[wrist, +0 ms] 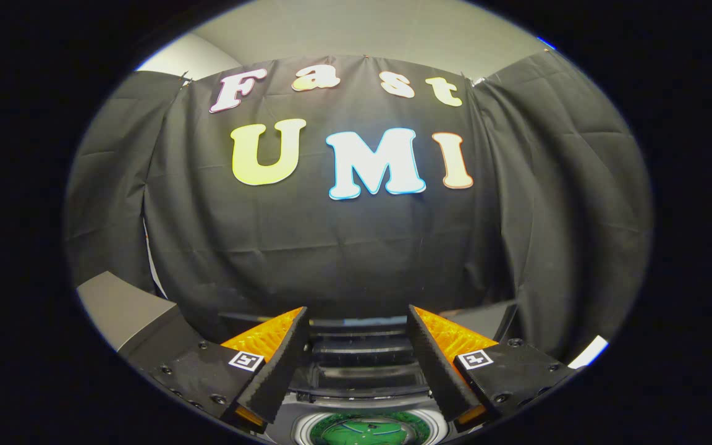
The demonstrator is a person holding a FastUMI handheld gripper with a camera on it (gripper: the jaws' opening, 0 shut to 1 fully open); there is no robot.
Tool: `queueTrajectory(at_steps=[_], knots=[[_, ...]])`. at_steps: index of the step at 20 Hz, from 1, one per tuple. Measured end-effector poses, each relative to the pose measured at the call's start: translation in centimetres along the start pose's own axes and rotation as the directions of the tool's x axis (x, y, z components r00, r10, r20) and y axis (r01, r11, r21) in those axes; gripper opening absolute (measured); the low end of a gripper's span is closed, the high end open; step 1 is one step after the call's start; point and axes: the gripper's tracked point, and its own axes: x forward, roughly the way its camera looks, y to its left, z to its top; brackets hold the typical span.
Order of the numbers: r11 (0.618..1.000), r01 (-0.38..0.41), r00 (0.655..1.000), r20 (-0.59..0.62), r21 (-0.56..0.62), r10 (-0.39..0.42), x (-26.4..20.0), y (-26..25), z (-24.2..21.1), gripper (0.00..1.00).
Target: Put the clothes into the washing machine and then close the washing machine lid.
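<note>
The hand-held gripper [358, 346] was held level and high, its two fingers spread wide with nothing between them. Their black ribbed pads [282, 364] faced each other across an empty gap, orange backing showing behind each.

Below and between the fingers lay the washing machine [362, 383], seen from above: dark stepped panels just past the fingertips, and nearer, under the gap, the round drum opening [368, 429] with a pale rim and something green inside. What that green was could not be told; it may have been cloth or the drum's own floor. The lid seemed to be up, since the opening was bare, though the lid itself was not clearly made out; the dark panels behind the opening may have been it. No clothes could be picked out ahead of the fingers with any certainty. A grey surface [121, 309] sat off to the left, beside the machine.

Judging by this, the step in hand was either fetching the clothes or reaching for the lid. To do it well, the wide spread should be kept until the fingers straddle the target, then closed firmly. For cloth, a deep bite on a bunched fold would hold better than a pinch at an edge, and it should be released low over the opening. For the lid, pushing its front edge down slowly would avoid a slam.
</note>
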Motion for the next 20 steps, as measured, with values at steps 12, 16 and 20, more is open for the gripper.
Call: queueTrajectory(at_steps=[12, 16, 20], knots=[[1.0, -0.007, 0.989, -0.147, 0.007, 0.007, 3.0, -0.6, -2.0, 1.0], [1.0, -0.023, 0.99, -0.138, 0.001, 0.023, 1.4, -0.6, -2.2, 1.0], [1.0, -0.027, 0.991, -0.132, -0.002, 0.027, -0.6, -0.7, -2.7, 1.0]])
